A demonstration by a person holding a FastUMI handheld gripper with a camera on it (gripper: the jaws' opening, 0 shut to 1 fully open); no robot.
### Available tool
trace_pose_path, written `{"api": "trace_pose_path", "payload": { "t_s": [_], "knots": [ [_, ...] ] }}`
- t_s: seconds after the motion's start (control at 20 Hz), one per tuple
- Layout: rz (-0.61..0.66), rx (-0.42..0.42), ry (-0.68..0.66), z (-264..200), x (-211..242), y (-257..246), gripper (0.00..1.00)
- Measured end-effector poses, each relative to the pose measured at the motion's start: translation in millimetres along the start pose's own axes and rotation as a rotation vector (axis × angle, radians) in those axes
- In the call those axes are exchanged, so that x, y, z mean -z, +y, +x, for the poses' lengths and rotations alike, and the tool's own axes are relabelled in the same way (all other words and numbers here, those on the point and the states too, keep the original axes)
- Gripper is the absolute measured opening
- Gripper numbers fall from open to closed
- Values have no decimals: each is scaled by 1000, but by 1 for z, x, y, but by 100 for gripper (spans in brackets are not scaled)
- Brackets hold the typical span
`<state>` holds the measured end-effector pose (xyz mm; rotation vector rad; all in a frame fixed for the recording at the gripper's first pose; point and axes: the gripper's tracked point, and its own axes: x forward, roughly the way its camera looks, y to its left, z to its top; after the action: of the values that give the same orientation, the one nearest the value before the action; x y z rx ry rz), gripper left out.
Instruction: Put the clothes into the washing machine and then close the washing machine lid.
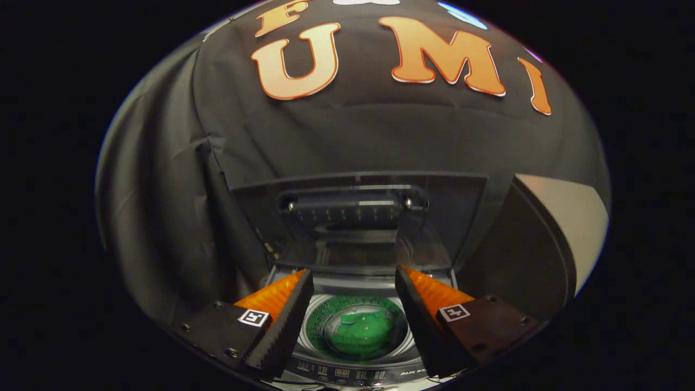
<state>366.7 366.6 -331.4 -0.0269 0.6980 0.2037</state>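
- The gripper (354, 285) hangs above the washing machine (355, 373), fingers spread apart and empty.
- The green clothes (362, 332) lie inside the drum, between the fingers.
- The lid (358, 217) stands raised beyond them, leaving closing as the likely next step.

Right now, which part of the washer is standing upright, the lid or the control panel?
The lid: it stands raised behind the drum. The control panel lies flat below the open hand-held gripper.
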Motion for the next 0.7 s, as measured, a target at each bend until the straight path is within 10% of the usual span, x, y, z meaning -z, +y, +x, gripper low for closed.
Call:
{"api": "trace_pose_path", "payload": {
  "t_s": [0.7],
  "knots": [
    [-31, 19, -168, 45, -103, -7, 98]
  ]
}}
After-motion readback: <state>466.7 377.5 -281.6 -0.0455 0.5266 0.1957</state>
